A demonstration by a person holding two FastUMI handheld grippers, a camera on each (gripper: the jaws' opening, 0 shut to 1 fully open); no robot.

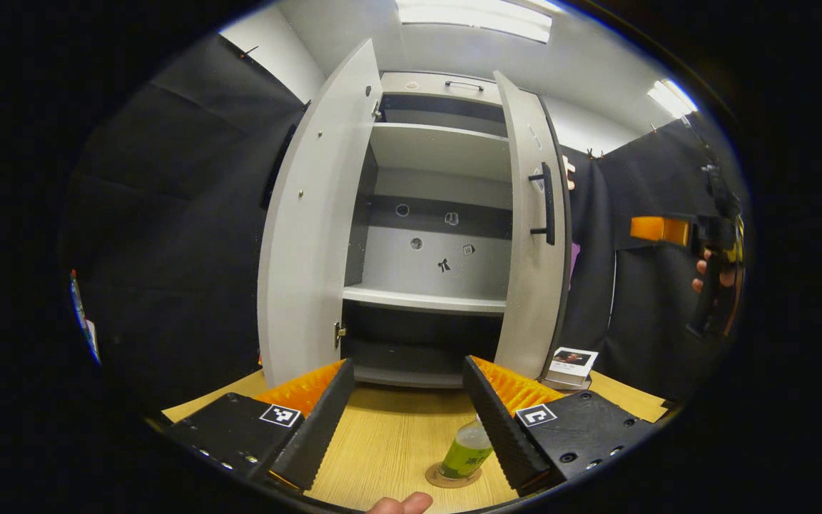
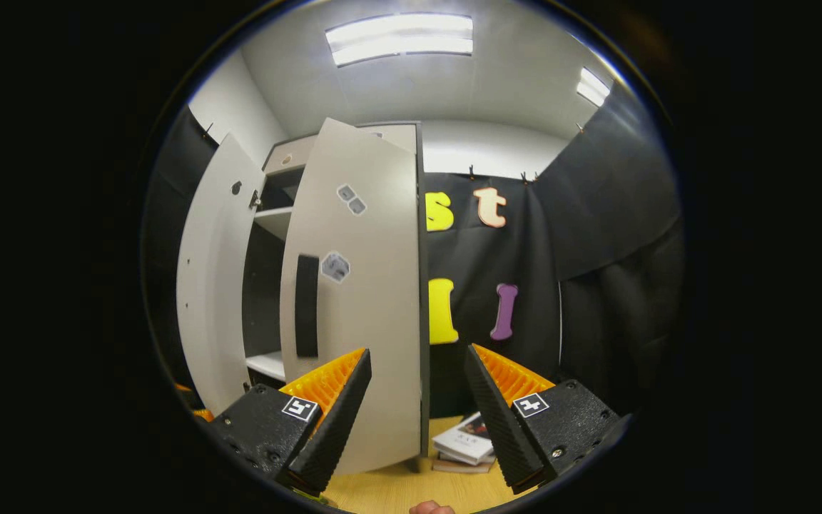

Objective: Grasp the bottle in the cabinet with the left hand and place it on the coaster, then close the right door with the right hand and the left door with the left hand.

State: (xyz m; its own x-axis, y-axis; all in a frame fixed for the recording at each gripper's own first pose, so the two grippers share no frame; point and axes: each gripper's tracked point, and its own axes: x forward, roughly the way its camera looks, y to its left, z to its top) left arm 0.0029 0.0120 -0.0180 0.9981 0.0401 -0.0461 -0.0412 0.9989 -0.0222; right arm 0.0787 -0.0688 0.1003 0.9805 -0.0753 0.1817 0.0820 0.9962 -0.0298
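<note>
On the wooden table [image 1: 397,442], near the left gripper [image 1: 405,417], the bottle [image 1: 465,451] stands upright on the coaster [image 1: 437,478], just beside the gripper's right finger, whose fingers are spread apart and hold nothing. Beyond it the cabinet [image 1: 432,214] has its left door [image 1: 315,228] and right door [image 1: 534,243] open. Facing the right door's outer face, the right gripper [image 2: 417,400] also has its fingers apart, with books [image 2: 464,446] lying on the table behind.
</note>
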